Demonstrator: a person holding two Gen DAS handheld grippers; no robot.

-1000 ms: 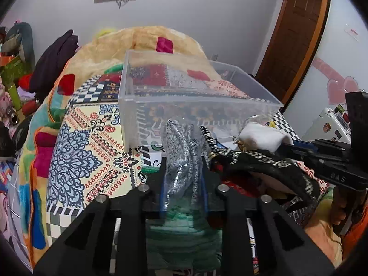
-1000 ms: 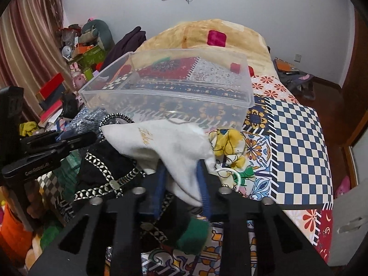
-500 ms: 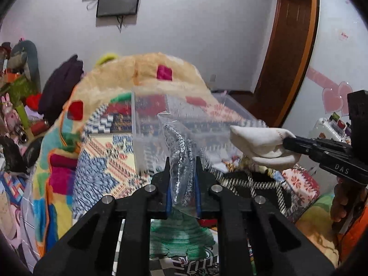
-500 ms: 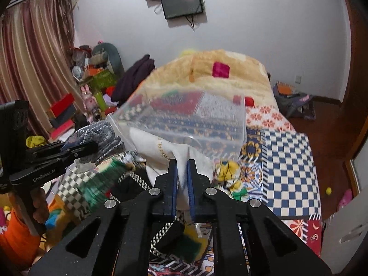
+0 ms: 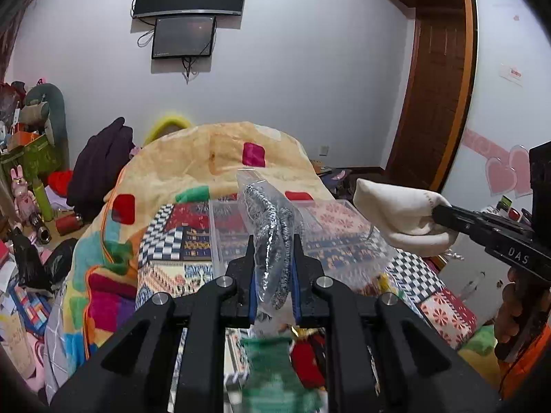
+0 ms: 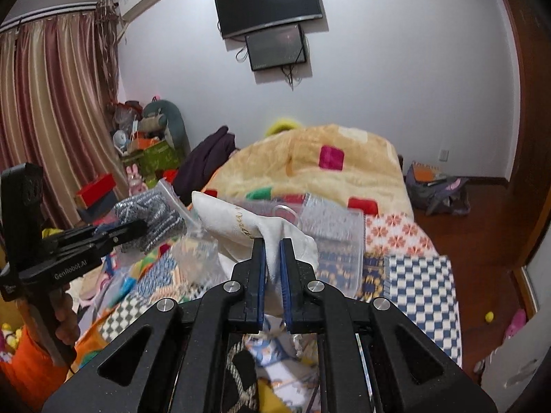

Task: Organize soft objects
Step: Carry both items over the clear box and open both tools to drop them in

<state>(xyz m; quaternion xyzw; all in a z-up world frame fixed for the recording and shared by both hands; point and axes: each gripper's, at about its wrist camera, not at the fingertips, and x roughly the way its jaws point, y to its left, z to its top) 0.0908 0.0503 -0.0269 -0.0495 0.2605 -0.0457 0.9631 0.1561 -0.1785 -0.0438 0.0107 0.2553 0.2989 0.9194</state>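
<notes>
- Between the left gripper [image 5: 272, 268] jaws: a clear plastic bag [image 5: 265, 230] with a grey-and-white knitted item inside, clamped tight on both sides, bag sticking up and forward past the fingertips.
- Between the right gripper [image 6: 272, 261] jaws: a cream cloth pouch [image 6: 241, 227], pinched at its near end, the rest jutting forward and left of the tips; gold script on its side, too small to read.
- Left wrist view: cream pouch [image 5: 399, 216] held by the right gripper [image 5: 444, 216] at far right, well apart from the bag, a hand [image 5: 516, 313] below it.
- Right wrist view: left gripper [image 6: 137, 229] at left edge with the bagged knit [image 6: 151, 216], near the pouch, not touching as far as I can tell.
- Past both held items: clear plastic bin [image 5: 310, 237] on the patterned bedspread [image 5: 165, 241], lower than the grippers.
- Beyond: yellow blanket [image 6: 310, 172] heaped at the bed's far end, two wall screens [image 6: 272, 17] above.
- Near edge of the bed, under the grippers: green knit piece [image 5: 272, 371], blurred.
</notes>
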